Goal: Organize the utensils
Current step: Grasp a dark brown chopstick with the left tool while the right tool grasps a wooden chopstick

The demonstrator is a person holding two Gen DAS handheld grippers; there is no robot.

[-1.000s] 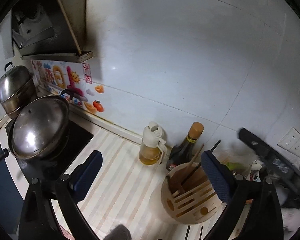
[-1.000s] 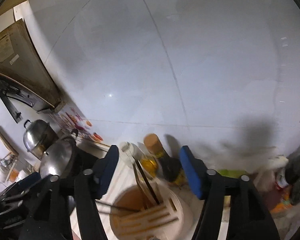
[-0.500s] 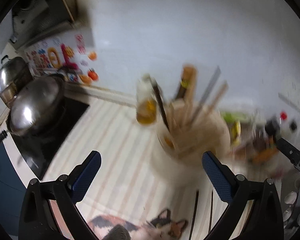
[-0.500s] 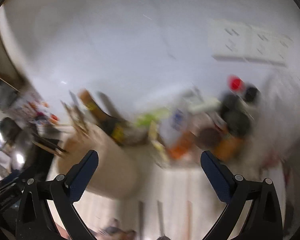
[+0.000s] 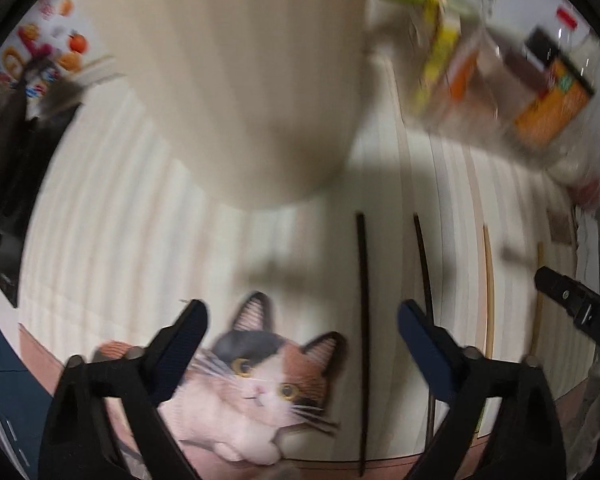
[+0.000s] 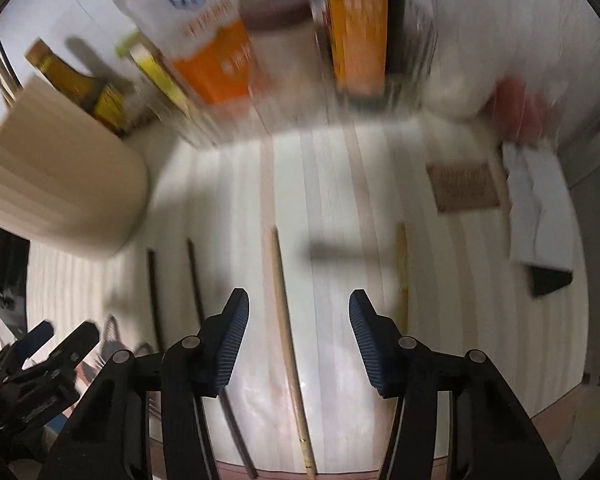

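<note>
Several chopsticks lie side by side on the striped mat (image 6: 340,200). Two are black (image 5: 362,320) (image 5: 422,264) and two are wooden (image 5: 489,288) (image 5: 538,300). My left gripper (image 5: 302,316) points down over the cat picture. Its jaws are closing, and one black chopstick lies between them, untouched. My right gripper (image 6: 300,312) hangs over a wooden chopstick (image 6: 284,320). That stick lies between its closing jaws, and the pads are clear of it. The second wooden chopstick (image 6: 402,272) lies just to the right. The beige utensil holder (image 5: 240,80) (image 6: 60,180) stands behind, with sticks in it.
Bottles and orange packets (image 6: 216,60) crowd the back of the counter. A dark stove (image 5: 8,160) is at the left. White paper (image 6: 536,200) and a dark object (image 6: 548,280) lie at the right. The left gripper (image 6: 44,352) shows low left in the right wrist view.
Both grippers have dropped and tipped downward, from facing the wall and the holder's top to hanging over the chopsticks on the mat. The right jaws stand narrower than half a second ago.
</note>
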